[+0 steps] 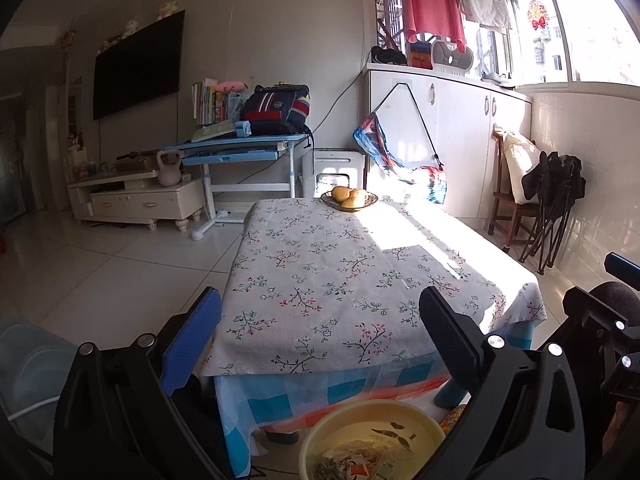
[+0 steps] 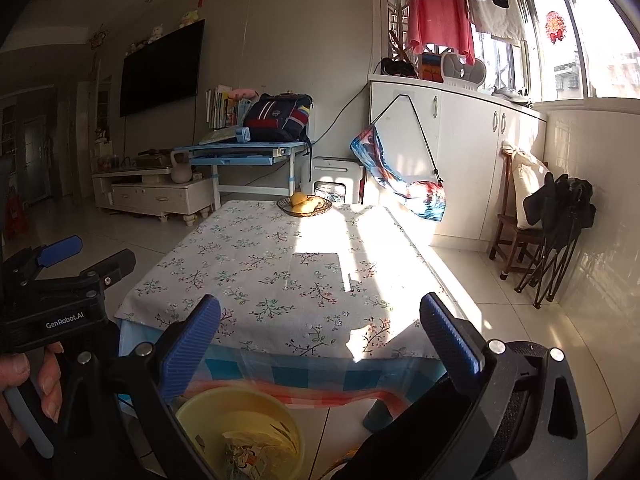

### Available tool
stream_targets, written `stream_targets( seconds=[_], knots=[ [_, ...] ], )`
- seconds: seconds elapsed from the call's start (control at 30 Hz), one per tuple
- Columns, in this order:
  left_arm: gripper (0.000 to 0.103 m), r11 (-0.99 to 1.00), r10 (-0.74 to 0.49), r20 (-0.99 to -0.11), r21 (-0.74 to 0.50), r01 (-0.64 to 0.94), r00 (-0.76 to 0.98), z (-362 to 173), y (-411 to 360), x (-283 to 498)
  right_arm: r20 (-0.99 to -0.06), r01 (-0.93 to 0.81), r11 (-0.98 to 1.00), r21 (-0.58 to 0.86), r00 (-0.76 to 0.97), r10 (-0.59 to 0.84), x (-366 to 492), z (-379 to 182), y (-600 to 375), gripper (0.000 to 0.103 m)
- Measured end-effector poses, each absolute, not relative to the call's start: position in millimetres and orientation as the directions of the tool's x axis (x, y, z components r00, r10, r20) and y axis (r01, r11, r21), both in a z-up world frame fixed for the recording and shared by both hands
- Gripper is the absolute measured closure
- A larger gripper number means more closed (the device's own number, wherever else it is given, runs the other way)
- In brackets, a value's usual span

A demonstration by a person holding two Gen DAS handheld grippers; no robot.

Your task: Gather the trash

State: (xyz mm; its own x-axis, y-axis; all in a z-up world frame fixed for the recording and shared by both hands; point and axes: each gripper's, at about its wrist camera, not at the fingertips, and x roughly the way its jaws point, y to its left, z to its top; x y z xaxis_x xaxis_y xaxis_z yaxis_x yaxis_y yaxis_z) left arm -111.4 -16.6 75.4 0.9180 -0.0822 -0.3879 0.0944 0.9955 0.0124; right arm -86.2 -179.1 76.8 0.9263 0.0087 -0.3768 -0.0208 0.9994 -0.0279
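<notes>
Writing: "GenRobot.AI" in white on the black body of the left gripper (image 2: 86, 258), seen at the left edge of the right wrist view; no other text legible.

Left gripper (image 1: 320, 320): claw wide, nothing between the blue-padded fingers (image 1: 192, 344).

Right gripper (image 2: 320, 320): claw wide, nothing held; only its edge shows at the right of the left wrist view.

Yellow basin (image 1: 372, 424): on the floor just below the near edge of the table (image 1: 320, 272), beneath both grippers. Holds the trash (image 1: 356, 464), crumpled paper and printed wrappers; their print is too small to read. Basin cut off by the lower frame edge and partly covered by gripper arms.

Table: floral cloth over a blue checked cloth. Wicker fruit dish (image 1: 349, 199) with yellow fruit at the far edge; sunlight washes out the far right corner.

Surroundings: wall television (image 1: 138, 68), blue desk (image 1: 240, 148) carrying a backpack (image 1: 278, 110) and books, white cabinet (image 1: 448, 120), wooden chair (image 1: 514, 200) by the right wall, hanging clothes (image 1: 434, 12) at the window.
</notes>
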Motion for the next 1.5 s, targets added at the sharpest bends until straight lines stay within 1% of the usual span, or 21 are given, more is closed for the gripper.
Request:
stream_targets(
  seconds=[0.47,0.77,0.9,1.17,1.33,1.5],
  knots=[
    [0.007,0.997,-0.065,-0.359,0.016,0.076,0.931,84,-17,-114,-0.393,0.002,1.0,-0.004,0.919,-0.004,-83,77,-188,0.008],
    [0.007,0.998,-0.058,-0.329,0.007,0.064,0.942,89,-15,-118,-0.381,0.01,1.0,0.0,0.925,-0.01,-85,79,-189,0.008],
    [0.007,0.998,-0.052,-0.332,0.015,0.061,0.942,89,-16,-117,-0.379,0.011,1.0,0.001,0.925,-0.01,-85,79,-190,0.008],
    [0.007,0.999,-0.04,-0.324,0.012,0.046,0.945,92,-14,-118,-0.353,0.02,1.0,-0.009,0.935,-0.022,-88,82,-188,0.008],
    [0.007,0.999,-0.033,-0.322,0.016,0.041,0.946,91,-13,-119,-0.312,0.025,1.0,-0.019,0.95,-0.03,-93,87,-187,0.008],
    [0.007,0.999,-0.028,-0.325,0.017,0.035,0.945,90,-13,-119,-0.314,0.019,0.999,-0.029,0.949,-0.027,-91,86,-184,0.008]
  ],
)
